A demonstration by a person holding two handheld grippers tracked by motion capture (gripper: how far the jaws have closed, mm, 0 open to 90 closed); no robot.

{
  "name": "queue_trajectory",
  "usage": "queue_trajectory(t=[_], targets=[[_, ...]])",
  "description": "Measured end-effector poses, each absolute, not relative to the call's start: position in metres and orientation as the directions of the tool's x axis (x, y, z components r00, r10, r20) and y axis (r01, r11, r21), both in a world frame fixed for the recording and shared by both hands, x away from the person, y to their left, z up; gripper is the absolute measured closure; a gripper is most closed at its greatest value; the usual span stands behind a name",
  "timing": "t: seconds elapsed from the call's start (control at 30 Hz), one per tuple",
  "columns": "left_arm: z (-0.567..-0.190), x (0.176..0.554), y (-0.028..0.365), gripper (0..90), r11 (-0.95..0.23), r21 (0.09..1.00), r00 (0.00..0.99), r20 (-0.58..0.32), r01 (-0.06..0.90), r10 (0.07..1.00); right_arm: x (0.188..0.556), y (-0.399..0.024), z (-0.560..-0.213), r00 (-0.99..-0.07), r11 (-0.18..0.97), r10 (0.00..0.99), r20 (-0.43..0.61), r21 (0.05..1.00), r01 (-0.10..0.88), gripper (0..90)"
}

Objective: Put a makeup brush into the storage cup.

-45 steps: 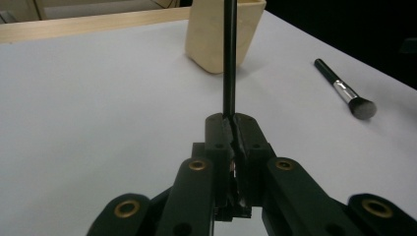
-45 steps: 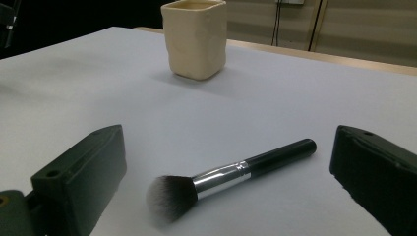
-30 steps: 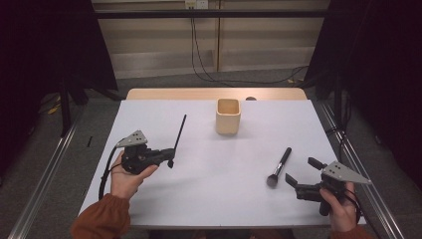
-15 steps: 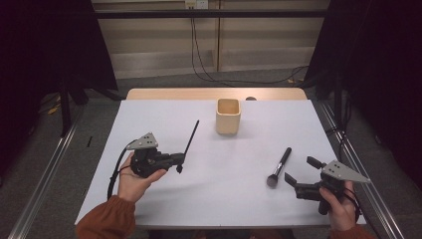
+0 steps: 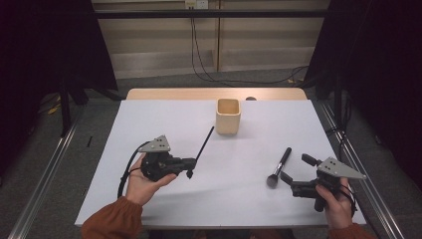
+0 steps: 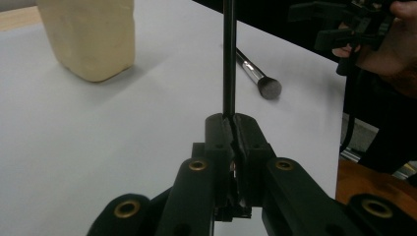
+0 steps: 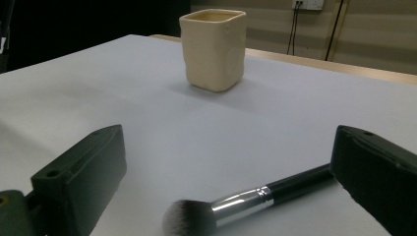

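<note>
My left gripper (image 5: 190, 167) (image 6: 231, 127) is shut on the lower end of a thin black stick (image 5: 204, 144) (image 6: 228, 59). The stick slants up toward a cream square cup (image 5: 228, 115) (image 6: 91, 39) (image 7: 214, 46) standing at the table's far middle; its tip ends just left of the cup. A black-handled makeup brush (image 5: 279, 166) (image 6: 258, 74) (image 7: 246, 201) lies flat at the right, bristles toward me. My right gripper (image 5: 294, 168) (image 7: 228, 147) is open just off the brush, one jaw on each side of it in the right gripper view.
The white table (image 5: 164, 119) ends in a wooden strip (image 5: 174, 93) at the far edge. Metal rails (image 5: 47, 169) run along both sides on the floor. Cables (image 5: 199, 50) hang behind the table. The right hand and its gripper (image 6: 354, 24) appear far off.
The left gripper has carried the stick to the right and toward the table's middle, bringing its tip close to the cup. The right gripper and the brush have stayed put.
</note>
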State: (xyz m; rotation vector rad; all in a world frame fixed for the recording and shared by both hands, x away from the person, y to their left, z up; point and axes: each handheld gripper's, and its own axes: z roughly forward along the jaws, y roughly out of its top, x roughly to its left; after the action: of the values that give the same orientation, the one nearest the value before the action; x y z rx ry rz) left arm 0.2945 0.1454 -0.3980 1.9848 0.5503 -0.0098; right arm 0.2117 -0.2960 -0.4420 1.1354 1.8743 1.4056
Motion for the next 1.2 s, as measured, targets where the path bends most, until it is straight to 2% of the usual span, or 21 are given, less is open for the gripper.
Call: queue_trajectory(t=[0.87, 1.2], targets=[[-0.400, 0.294, 0.106, 85.8, -0.497, 0.791, 0.929, -0.245, 0.357, 0.277, 0.237, -0.262, -0.433, -0.648, 0.164, 0.760, 0.057, 0.947, 0.275, 0.1], [-0.402, 0.296, 0.095, 85.8, -0.545, 0.766, 0.937, -0.239, 0.343, 0.254, 0.241, -0.249, -0.434, -0.666, 0.174, 0.743, 0.058, 0.945, 0.276, 0.1]])
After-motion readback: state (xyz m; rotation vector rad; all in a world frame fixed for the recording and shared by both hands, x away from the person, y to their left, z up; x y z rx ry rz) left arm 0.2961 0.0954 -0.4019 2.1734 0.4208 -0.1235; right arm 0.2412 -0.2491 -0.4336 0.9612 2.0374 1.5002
